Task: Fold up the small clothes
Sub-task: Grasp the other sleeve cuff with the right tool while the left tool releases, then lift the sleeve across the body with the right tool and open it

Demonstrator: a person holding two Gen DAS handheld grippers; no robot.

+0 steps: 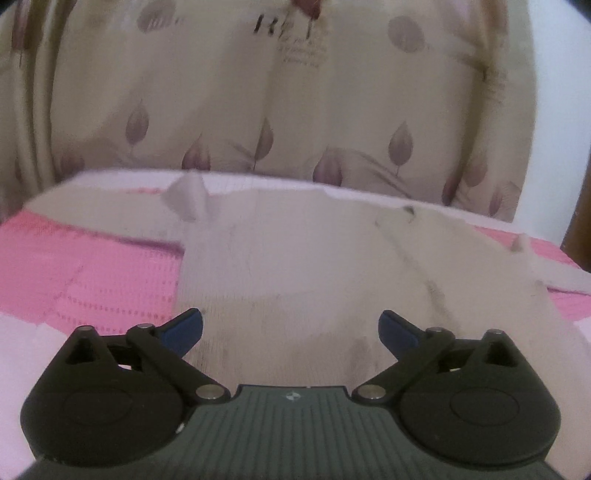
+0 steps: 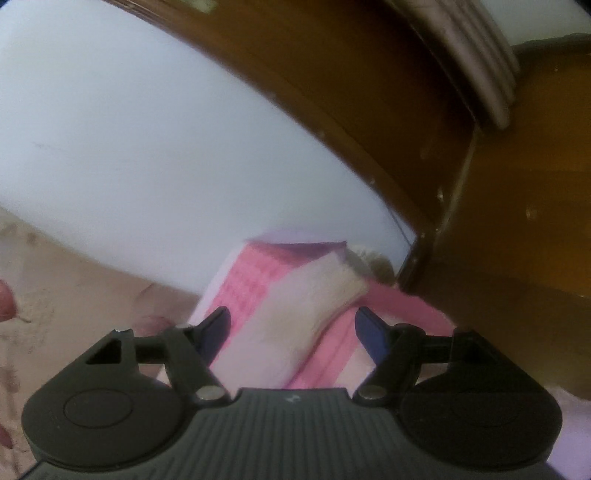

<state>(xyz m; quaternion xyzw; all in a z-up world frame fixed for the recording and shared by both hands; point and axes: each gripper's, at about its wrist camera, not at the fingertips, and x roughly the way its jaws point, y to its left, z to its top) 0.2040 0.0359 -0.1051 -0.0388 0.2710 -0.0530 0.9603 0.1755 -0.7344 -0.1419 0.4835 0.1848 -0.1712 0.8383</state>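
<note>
Only one piece of writing shows, and it is blurred. In the left wrist view, at the upper middle of the frame, dark print stands on the cream leaf-patterned curtain (image 1: 229,92): large slanted letters (image 1: 267,26) that seem to begin with "R", the rest unreadable. Just below and to the right of them run a few lines of small print (image 1: 301,51), too smeared to make out. The right wrist view carries no readable text, label or number anywhere.
</note>
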